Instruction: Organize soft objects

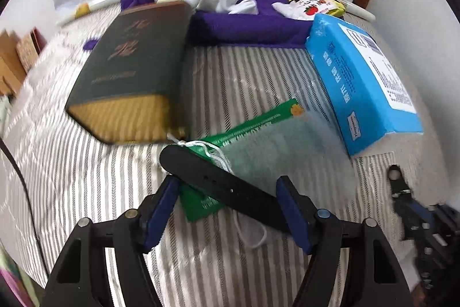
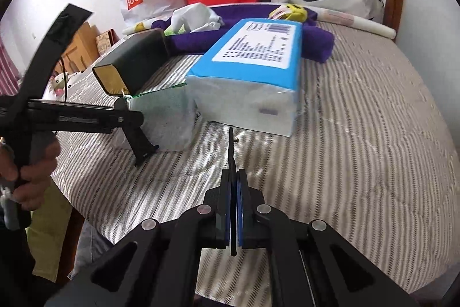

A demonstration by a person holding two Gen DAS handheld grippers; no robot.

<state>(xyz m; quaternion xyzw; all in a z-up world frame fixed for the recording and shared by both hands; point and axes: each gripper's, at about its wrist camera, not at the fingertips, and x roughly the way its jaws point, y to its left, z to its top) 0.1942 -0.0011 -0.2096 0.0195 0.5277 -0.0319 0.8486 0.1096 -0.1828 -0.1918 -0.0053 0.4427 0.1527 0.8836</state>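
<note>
left gripper (image 1: 227,209) jaws wide open, straddling a black strap (image 1: 221,186) that lies on the face mask pack (image 1: 258,146), just below the dark book (image 1: 129,71) on the striped bed (image 2: 359,134). right gripper (image 2: 233,192) jaws nearly closed on a thin black piece, maybe the same strap, can't tell. risk: closing pinches the mask bag too, or the strap slides off the pack; tissue pack (image 2: 250,62) right of the book could get nudged.
</note>
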